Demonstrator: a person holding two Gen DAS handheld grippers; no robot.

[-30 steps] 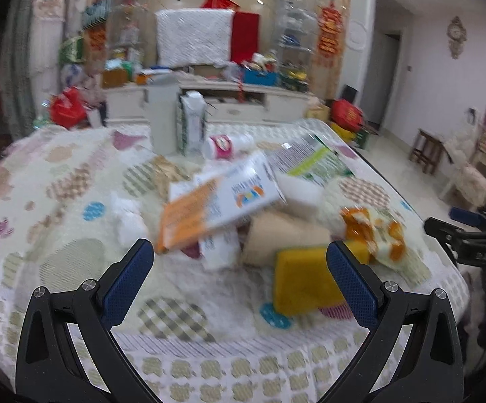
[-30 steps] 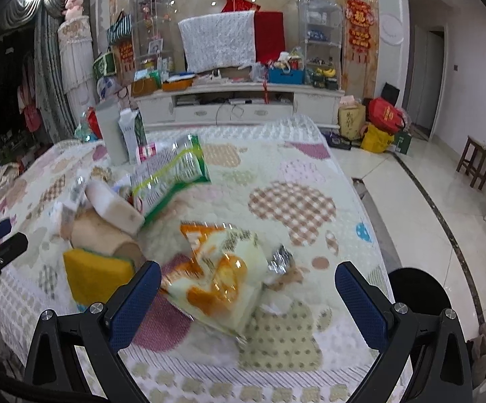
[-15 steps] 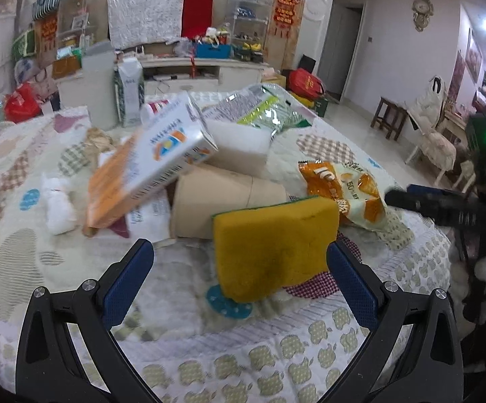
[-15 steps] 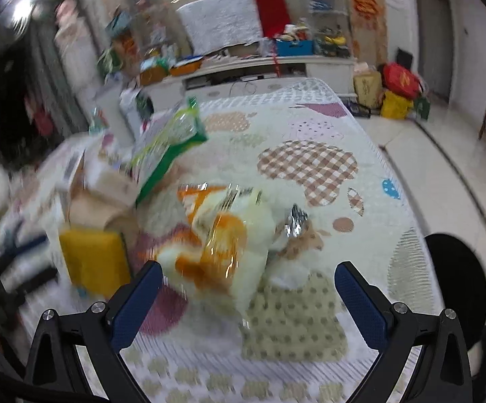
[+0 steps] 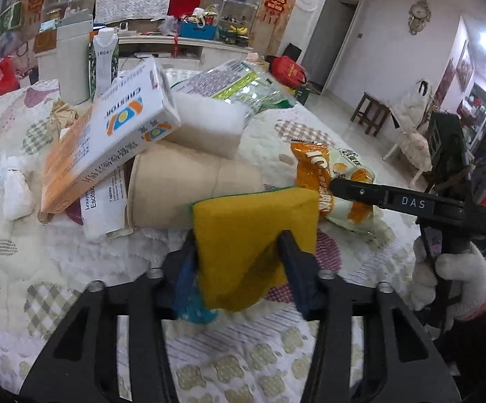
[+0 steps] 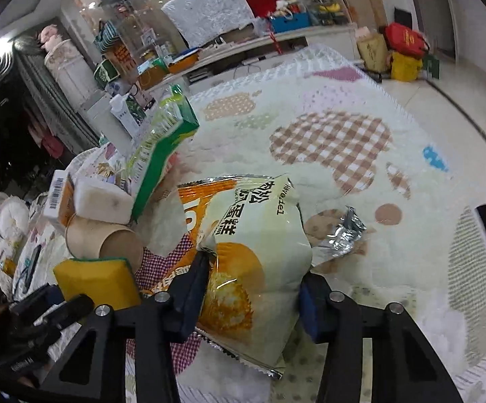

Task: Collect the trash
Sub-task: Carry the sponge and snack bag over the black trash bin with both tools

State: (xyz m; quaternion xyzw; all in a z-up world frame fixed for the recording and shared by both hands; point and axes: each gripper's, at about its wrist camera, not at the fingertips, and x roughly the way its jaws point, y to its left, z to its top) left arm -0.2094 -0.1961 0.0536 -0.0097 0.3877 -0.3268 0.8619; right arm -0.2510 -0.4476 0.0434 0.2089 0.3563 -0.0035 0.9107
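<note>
Trash lies on a patterned bedspread. My left gripper [image 5: 239,268] is shut on a yellow sponge [image 5: 256,235] with a green back, at the near edge of the pile. My right gripper [image 6: 253,288] is shut on an orange and pale snack bag [image 6: 259,245]; it also shows in the left wrist view [image 5: 337,181] with the right gripper's finger on it. The sponge shows in the right wrist view [image 6: 98,278] to the left of the bag.
Behind the sponge lie brown paper cups [image 5: 189,191], an orange and white box [image 5: 108,134], a white sponge block [image 5: 209,121], a green snack bag [image 5: 239,84] and a leaflet [image 5: 105,201]. A foil scrap [image 6: 343,231] lies right of the bag. Cartons [image 5: 105,57] stand behind.
Both grippers moved forward and closed: the left onto the yellow sponge, the right onto the orange snack bag. Both were open before.
</note>
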